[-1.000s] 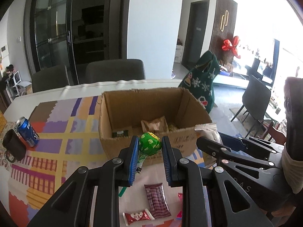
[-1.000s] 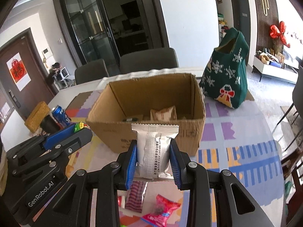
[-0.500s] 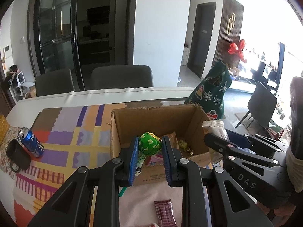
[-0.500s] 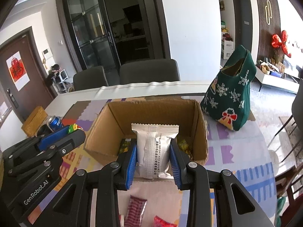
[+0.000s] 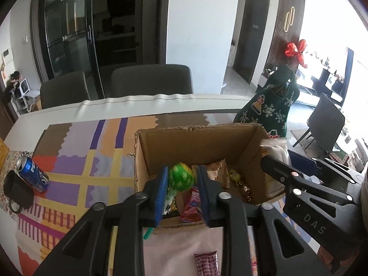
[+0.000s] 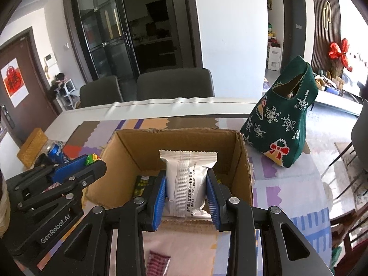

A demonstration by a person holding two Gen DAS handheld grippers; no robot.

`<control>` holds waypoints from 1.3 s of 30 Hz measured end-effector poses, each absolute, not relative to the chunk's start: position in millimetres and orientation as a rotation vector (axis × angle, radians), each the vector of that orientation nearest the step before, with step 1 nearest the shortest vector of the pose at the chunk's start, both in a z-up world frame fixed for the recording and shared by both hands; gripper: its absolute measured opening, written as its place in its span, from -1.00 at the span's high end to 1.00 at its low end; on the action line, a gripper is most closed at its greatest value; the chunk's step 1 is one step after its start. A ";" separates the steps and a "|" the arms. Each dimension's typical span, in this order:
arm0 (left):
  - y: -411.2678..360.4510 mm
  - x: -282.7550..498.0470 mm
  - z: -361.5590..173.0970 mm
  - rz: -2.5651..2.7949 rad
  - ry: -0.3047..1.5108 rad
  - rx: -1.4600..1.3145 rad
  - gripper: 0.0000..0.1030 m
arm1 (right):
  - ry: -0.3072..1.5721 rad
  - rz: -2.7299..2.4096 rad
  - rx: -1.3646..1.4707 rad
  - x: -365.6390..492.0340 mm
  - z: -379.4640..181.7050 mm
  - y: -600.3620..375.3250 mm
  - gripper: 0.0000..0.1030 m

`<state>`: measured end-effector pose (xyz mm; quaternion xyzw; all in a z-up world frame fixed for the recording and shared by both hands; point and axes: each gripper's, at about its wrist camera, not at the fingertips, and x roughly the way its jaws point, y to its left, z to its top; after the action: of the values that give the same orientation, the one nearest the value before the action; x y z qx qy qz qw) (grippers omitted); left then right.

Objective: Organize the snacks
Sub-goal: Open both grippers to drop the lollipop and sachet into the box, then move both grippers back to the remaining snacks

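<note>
left gripper point(image 5: 181, 181): jaws just opening, green candy point(image 5: 180, 179) between them, over box point(image 5: 195, 142) | right gripper point(image 6: 186, 189): clamped on silver packet point(image 6: 187, 184), box below

Two black hand-held grippers with blue finger pads are seen.
The left gripper point(image 5: 181, 181) and the right gripper point(image 6: 186, 185) are built of black skeletal frames with triangular cut-outs and silver screws at the pivots. White lettering is carried on the sides: "GenRobot.AI" on the left, "DAS" on the right. A pale cuff point(image 5: 363, 193) is glimpsed at the frame edge.
</note>
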<state>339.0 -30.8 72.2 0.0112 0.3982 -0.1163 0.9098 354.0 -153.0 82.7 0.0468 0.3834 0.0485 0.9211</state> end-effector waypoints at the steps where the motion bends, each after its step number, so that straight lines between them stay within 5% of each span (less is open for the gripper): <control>1: -29.2 339.5 71.8 -0.232 0.823 0.017 0.04 | 0.782 0.099 0.091 355.1 82.0 -152.8 0.27; 3: -26.2 334.3 71.4 -0.215 0.814 0.016 0.02 | 0.799 0.094 0.093 355.5 79.2 -153.1 0.05; 39: -4.6 200.8 35.6 -0.234 0.881 -0.005 -0.25 | 0.906 0.161 0.112 234.1 28.9 -146.4 -0.10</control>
<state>200.8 -4.6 35.6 -0.0023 0.4256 -0.1131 0.8978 234.1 -146.4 28.9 0.0542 0.4368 0.0776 0.8946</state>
